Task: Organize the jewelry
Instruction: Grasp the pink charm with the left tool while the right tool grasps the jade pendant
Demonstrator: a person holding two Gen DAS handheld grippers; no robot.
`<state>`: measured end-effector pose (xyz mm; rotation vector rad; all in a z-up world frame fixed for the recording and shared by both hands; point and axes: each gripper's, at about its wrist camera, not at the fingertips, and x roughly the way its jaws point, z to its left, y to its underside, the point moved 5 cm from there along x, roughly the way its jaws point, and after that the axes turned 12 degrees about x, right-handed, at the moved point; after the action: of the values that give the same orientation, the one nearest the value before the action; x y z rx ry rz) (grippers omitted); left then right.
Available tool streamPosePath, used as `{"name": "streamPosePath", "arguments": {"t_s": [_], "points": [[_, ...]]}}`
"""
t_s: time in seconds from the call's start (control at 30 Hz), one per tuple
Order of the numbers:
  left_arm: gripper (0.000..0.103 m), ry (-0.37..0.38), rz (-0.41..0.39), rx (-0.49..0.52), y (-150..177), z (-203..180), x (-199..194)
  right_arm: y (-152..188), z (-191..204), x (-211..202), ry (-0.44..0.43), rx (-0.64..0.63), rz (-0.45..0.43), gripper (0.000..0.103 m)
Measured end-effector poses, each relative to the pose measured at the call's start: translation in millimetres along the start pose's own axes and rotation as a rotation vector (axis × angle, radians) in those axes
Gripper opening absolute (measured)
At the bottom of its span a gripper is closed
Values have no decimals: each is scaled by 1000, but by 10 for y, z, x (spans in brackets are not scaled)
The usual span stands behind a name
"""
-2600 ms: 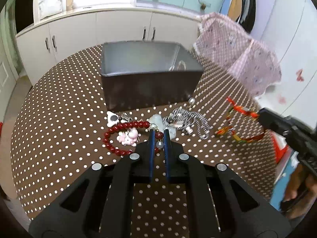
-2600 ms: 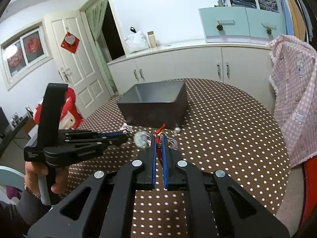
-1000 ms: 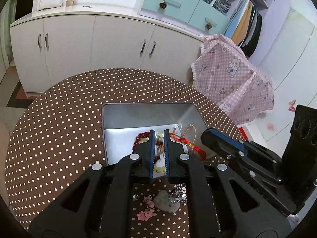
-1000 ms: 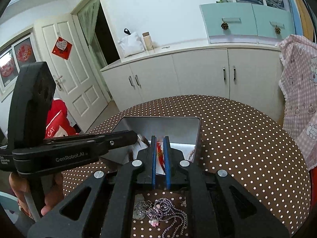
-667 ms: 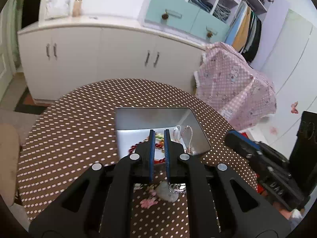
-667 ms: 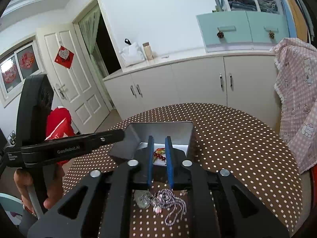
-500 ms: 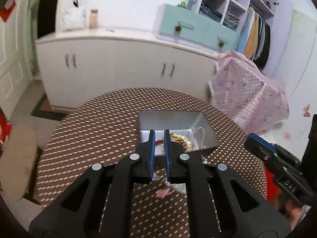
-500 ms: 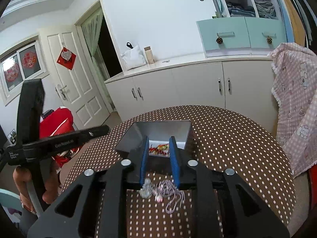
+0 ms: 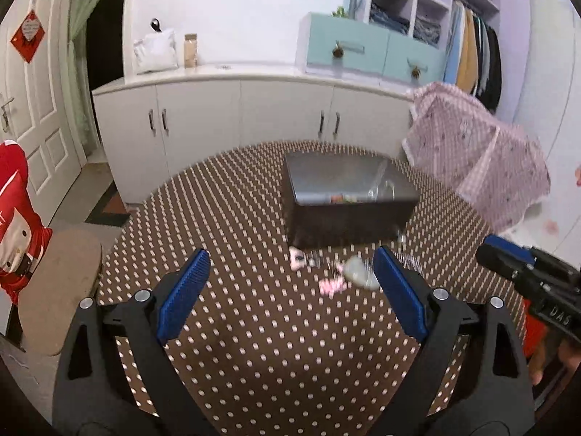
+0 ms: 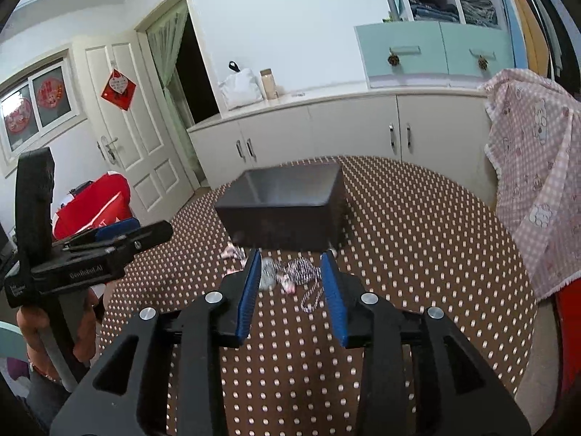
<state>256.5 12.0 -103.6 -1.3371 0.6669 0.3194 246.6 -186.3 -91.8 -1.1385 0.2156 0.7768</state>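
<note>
In the left wrist view, the left claw (image 9: 290, 292) fills the lower part of the frame with its jaws opening wide and nothing between them, only the dotted desk (image 9: 225, 225) behind. The dark box (image 9: 348, 200) stands in the centre right of the frame, and some colourful jewelry (image 9: 343, 198) lies inside it, probably because the box is the place to collect the pieces. More loose pieces (image 9: 341, 272) lie on the desk just below the box, blurred, so they seem to wait for their turn. The right claw (image 9: 508, 258) enters from the right edge. In the right wrist view, the right claw (image 10: 292, 289) is at the lower centre, its jaws opening and holding nothing; a striped chain (image 10: 305, 276) and small charms lie on the desk beyond its tips, just in front of the box (image 10: 283, 207). The left claw (image 10: 120, 232) stands at the left edge, held by a hand (image 10: 40, 330).
</note>
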Motion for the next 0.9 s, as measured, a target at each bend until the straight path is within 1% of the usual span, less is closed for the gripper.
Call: {"name": "streamPosePath", "arguments": {"t_s": [0.17,0.27,0.37,0.43,0.47,0.5,0.53,0.6,0.63,0.73,0.77,0.8,0.9], "points": [[90,25,81,50,183,-165,210,171,-52,111,0,14,46,34],[90,27,114,79,219,-248,318,221,-68,169,-3,17,68,34],[84,15,128,93,221,-286,383,240,-98,212,-15,32,93,36],[77,25,148,107,219,-330,452,246,-103,215,-25,38,101,39],[75,23,155,115,214,-348,480,253,-107,218,-25,37,105,40],[69,16,163,127,215,-368,514,258,-104,227,-27,36,112,40],[65,18,171,136,223,-386,546,262,-93,230,-28,34,116,40],[53,29,187,140,229,-407,589,264,-85,244,-27,28,125,41],[49,29,187,142,226,-404,597,266,-78,255,-21,22,132,41],[48,39,183,138,202,-396,623,265,-42,302,15,-13,145,41],[35,55,200,138,211,-401,663,259,-14,314,21,-27,146,41],[27,70,217,135,223,-403,708,256,1,333,21,-32,148,41],[27,75,203,106,210,-346,692,269,79,380,17,-50,160,41]]}}
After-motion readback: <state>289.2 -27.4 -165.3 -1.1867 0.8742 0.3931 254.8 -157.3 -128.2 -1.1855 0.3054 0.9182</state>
